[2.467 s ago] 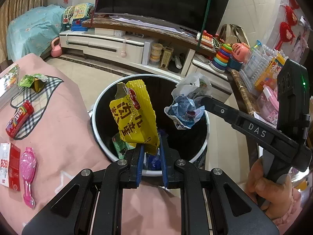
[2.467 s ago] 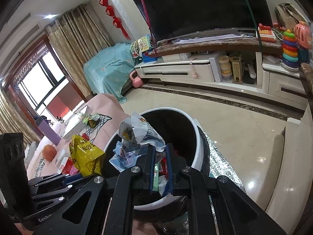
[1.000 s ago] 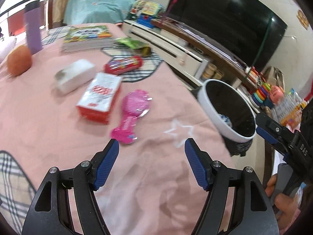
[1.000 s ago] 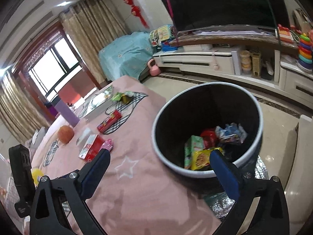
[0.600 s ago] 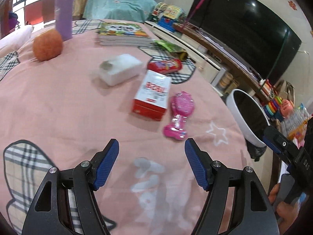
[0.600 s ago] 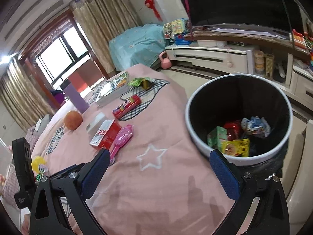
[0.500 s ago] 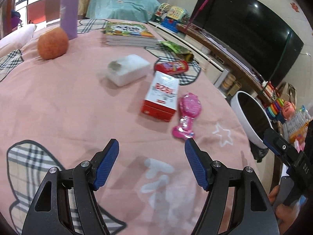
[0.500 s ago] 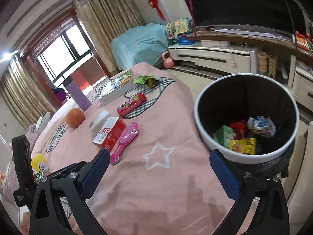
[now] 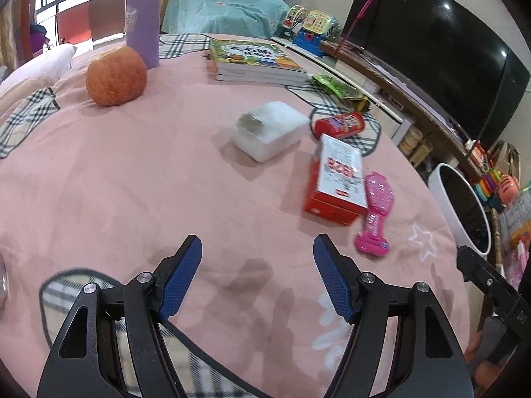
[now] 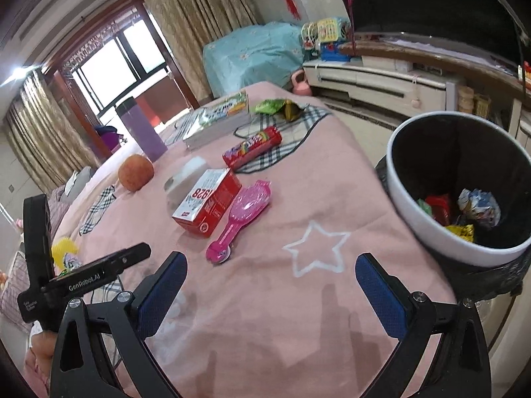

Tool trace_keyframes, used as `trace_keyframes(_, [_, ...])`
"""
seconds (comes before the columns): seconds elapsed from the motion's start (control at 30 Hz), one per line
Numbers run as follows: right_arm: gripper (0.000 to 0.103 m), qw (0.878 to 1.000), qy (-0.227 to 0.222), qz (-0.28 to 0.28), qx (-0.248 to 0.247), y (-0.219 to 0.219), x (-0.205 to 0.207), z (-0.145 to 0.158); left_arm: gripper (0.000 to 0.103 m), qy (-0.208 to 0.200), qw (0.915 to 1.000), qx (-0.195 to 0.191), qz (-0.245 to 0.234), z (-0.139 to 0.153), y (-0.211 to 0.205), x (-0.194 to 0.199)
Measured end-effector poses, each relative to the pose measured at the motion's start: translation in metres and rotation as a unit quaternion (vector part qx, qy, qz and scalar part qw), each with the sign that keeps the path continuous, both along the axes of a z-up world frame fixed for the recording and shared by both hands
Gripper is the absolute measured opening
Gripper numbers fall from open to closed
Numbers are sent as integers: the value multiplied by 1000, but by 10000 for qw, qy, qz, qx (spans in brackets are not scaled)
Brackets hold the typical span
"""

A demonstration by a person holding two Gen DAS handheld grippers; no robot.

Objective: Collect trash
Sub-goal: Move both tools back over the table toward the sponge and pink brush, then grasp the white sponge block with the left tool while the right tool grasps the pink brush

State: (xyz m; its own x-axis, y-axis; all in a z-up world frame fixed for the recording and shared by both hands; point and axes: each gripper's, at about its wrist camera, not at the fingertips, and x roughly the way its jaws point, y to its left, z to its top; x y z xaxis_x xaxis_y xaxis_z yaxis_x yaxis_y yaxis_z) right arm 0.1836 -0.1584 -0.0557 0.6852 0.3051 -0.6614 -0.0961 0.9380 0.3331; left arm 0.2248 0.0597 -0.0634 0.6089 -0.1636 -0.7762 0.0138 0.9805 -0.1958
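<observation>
My left gripper (image 9: 257, 273) is open and empty above the pink cloth, short of a red box (image 9: 337, 179) and a pink brush (image 9: 376, 209). My right gripper (image 10: 270, 297) is open and empty over the white star print. The white-rimmed bin (image 10: 431, 232) stands at the table's right edge with a yellow bag (image 10: 461, 232) and a crumpled wrapper (image 10: 479, 207) inside; it also shows in the left wrist view (image 9: 441, 185). A red snack tube (image 10: 252, 147) and a green wrapper (image 10: 272, 106) lie further back.
An orange fruit (image 9: 116, 76), a purple bottle (image 9: 142, 16), a stack of books (image 9: 255, 59) and a white block (image 9: 268, 129) sit on the cloth. A TV stand with toys lies beyond the bin. More crumpled bits (image 10: 66, 255) lie at the far left.
Both grippers opened and dropped the yellow bag and the crumpled wrapper into the bin, then pulled back over the table. The left gripper has swung left, towards the items on the cloth.
</observation>
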Motion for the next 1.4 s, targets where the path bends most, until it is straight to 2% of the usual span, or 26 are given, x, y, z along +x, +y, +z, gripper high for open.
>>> trace_keyframes(0.23, [102, 10000, 77, -11, 16, 13, 12, -6, 71, -10, 9997, 239, -2, -3, 13, 26])
trace_keyframes(0.47, [101, 9997, 251, -39, -54, 23, 32, -16, 71, -132, 9984, 481, -275, 1, 9, 57])
trace_keyframes(0.53, [99, 9996, 281, -21, -66, 25, 36, -19, 71, -118, 9977, 550, -374, -2, 7, 69])
trace_keyframes(0.67, [85, 9991, 403, 14, -160, 30, 49, -23, 71, -70, 9956, 724, -590, -7, 0, 93])
trace_keyframes(0.73, [82, 9986, 486, 5, -190, 31, 57, -27, 71, -81, 9943, 786, -720, -8, -4, 104])
trace_keyframes(0.9, [81, 9982, 527, 4, -276, 36, 72, -29, 71, -78, 9907, 918, -1000, -15, -16, 123])
trace_keyframes(0.93, [81, 9979, 545, 12, -352, 39, 76, -30, 71, -60, 9900, 946, -1044, -17, -19, 124])
trace_keyframes(1.0, [81, 9970, 545, 11, -555, 44, 81, -31, 58, -41, 9882, 1016, -1144, -20, -25, 125])
trace_keyframes(1.07, [81, 9957, 533, 31, -763, 51, 83, -32, 55, -93, 9872, 1106, -1147, -22, -29, 122])
trace_keyframes(1.13, [76, 9942, 488, 49, -960, 55, 83, -34, 53, -67, 9881, 1040, -1132, -22, -27, 117])
trace_keyframes(1.2, [61, 9931, 448, 31, -1084, 56, 82, -33, 53, -1, 9902, 900, -1068, -21, -23, 110])
trace_keyframes(1.27, [38, 9926, 422, 22, -1134, 53, 80, -33, 52, 53, 9913, 825, -1026, -20, -22, 101])
trace_keyframes(1.3, [33, 9929, 426, 20, -1107, 50, 80, -32, 52, 79, 9916, 777, -1030, -20, -23, 94])
trace_keyframes(1.4, [29, 9953, 440, 46, -859, 38, 76, -31, 52, 113, 9922, 600, -1083, -19, -29, 74])
